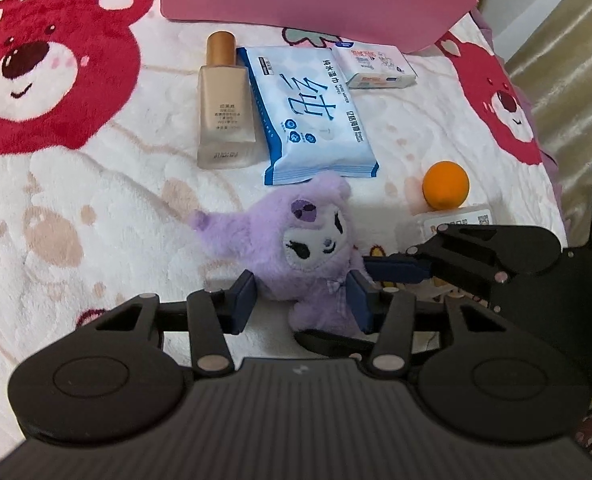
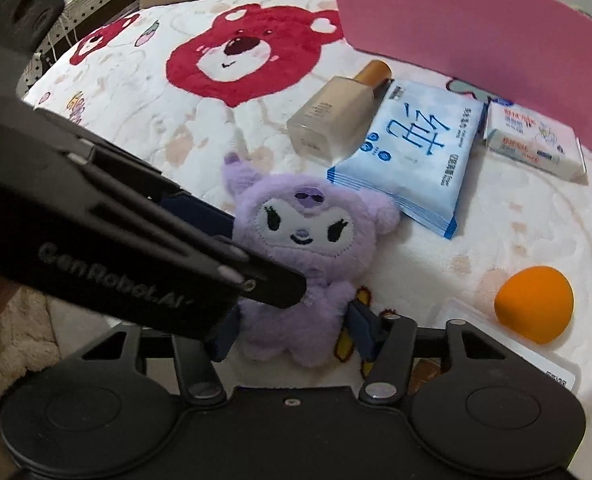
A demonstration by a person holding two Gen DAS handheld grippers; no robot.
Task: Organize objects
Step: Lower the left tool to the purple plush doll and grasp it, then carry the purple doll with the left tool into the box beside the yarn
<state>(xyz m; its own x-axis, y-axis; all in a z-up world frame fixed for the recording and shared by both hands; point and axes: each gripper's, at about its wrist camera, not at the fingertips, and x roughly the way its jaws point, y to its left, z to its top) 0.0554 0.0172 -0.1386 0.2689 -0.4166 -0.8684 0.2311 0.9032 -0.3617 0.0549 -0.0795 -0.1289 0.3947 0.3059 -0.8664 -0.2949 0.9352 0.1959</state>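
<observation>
Here, both grippers' jaws flanked the purple plush doll: the left gripper and right gripper each stood open about its body. Beyond the doll lay the blue wipes pack, foundation bottle and orange sponge.
</observation>
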